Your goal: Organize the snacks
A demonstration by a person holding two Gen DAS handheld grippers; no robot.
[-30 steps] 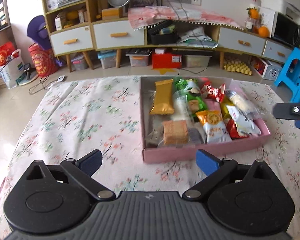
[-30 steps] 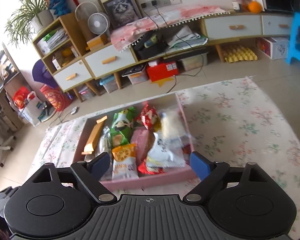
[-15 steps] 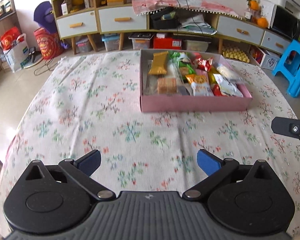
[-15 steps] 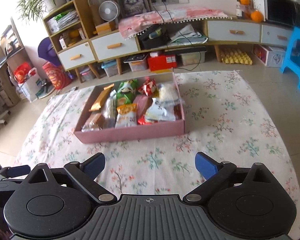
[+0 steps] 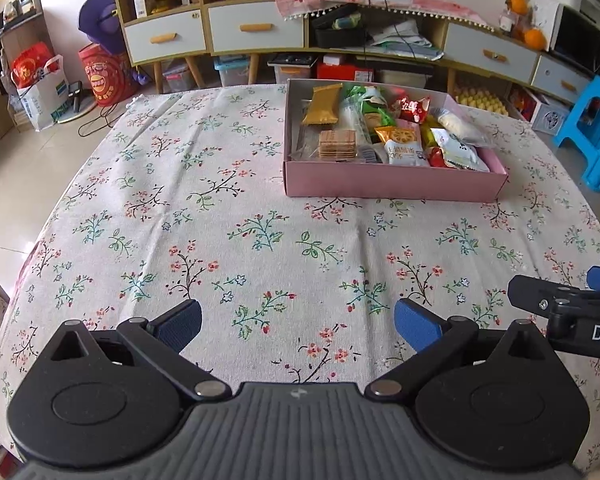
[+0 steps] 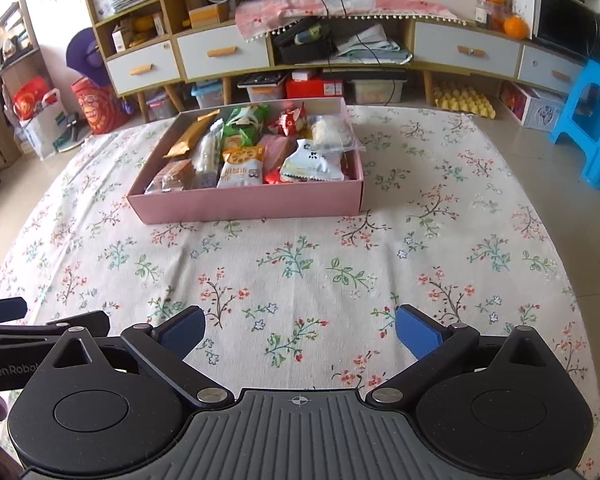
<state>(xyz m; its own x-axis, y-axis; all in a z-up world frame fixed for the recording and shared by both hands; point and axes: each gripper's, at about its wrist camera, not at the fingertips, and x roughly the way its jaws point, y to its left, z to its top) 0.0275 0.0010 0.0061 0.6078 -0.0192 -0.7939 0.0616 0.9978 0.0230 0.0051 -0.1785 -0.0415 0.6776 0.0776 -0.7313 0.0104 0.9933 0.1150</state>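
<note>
A pink box (image 5: 392, 186) (image 6: 244, 204) stands on the far half of the floral-cloth table. It holds several snack packs: a gold bar (image 5: 322, 104), a clear pack of crackers (image 5: 337, 145), an orange-and-white bag (image 6: 242, 168), a red bag (image 6: 292, 120) and a white bag (image 6: 314, 160). My left gripper (image 5: 298, 326) is open and empty over the table's near edge, well short of the box. My right gripper (image 6: 300, 330) is open and empty, also near the front edge. Each gripper shows at the side of the other's view.
The floral tablecloth (image 5: 236, 220) covers the table around the box. Beyond the table stand a low cabinet with drawers (image 6: 220, 54), storage bins on the floor, and a blue stool (image 6: 592, 120) at the right.
Both grippers have pulled back from the box toward the table's near edge. The box now looks farther away in both views. Both stay open and empty.
</note>
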